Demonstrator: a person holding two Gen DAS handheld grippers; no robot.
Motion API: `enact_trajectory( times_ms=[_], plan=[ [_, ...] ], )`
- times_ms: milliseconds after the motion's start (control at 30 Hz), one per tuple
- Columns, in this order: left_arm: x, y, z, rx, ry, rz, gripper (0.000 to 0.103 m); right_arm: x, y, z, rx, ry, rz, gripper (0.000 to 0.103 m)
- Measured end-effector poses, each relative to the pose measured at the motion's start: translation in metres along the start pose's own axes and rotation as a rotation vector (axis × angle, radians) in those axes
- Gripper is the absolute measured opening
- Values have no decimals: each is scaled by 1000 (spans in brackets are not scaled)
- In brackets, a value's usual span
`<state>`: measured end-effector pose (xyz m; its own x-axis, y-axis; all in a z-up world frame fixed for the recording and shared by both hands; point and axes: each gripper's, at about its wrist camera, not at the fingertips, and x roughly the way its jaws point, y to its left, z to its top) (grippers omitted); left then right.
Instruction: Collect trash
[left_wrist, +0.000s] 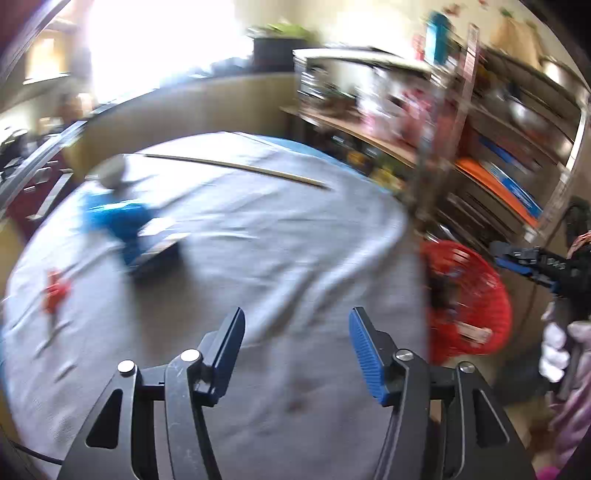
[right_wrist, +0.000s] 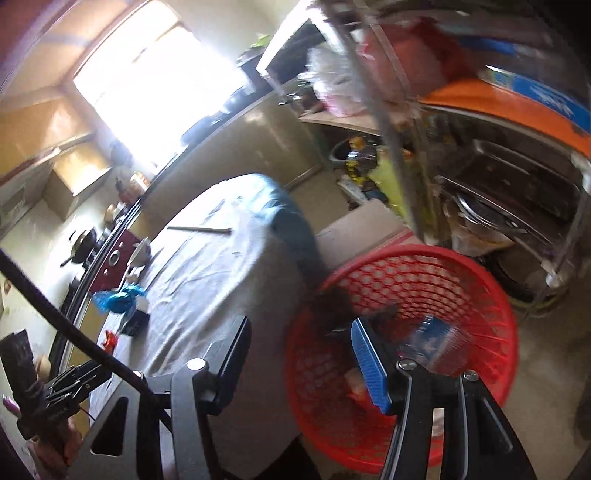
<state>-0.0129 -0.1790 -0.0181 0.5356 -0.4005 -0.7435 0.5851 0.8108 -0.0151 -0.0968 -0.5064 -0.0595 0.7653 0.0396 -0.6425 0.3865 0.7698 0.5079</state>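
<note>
A grey-clothed table (left_wrist: 258, 236) carries a crumpled blue plastic bag (left_wrist: 114, 218), a small dark box (left_wrist: 159, 251), a red scrap (left_wrist: 55, 290) and a long thin stick (left_wrist: 236, 168). My left gripper (left_wrist: 297, 332) hovers open over the near part of the cloth, nothing between its fingers. A red mesh basket (right_wrist: 406, 280) stands on the floor by the table's right edge, with a blurred blue packet (right_wrist: 432, 336) and a dark lump (right_wrist: 340, 299) inside. My right gripper (right_wrist: 299, 343) is open above the basket's near rim, holding nothing.
A metal rack (right_wrist: 498, 166) with pans, boxes and an orange-blue packet stands right behind the basket. A cardboard box (right_wrist: 362, 225) sits on the floor between table and rack. A counter with a stove and pan (right_wrist: 85, 247) runs along the table's far left. A grey bowl-like object (left_wrist: 112, 171) sits beyond the blue bag.
</note>
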Motion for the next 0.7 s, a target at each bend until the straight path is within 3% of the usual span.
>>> enact_trajectory(
  times_ms=[267,700],
  plan=[
    [-54,99,-39,-155,-85,214,70,7,106,4,-183,3,36,60],
    [-116,189,-91,-288,-114,395,71,-22,249,21,-393,-145,60,60]
  ],
)
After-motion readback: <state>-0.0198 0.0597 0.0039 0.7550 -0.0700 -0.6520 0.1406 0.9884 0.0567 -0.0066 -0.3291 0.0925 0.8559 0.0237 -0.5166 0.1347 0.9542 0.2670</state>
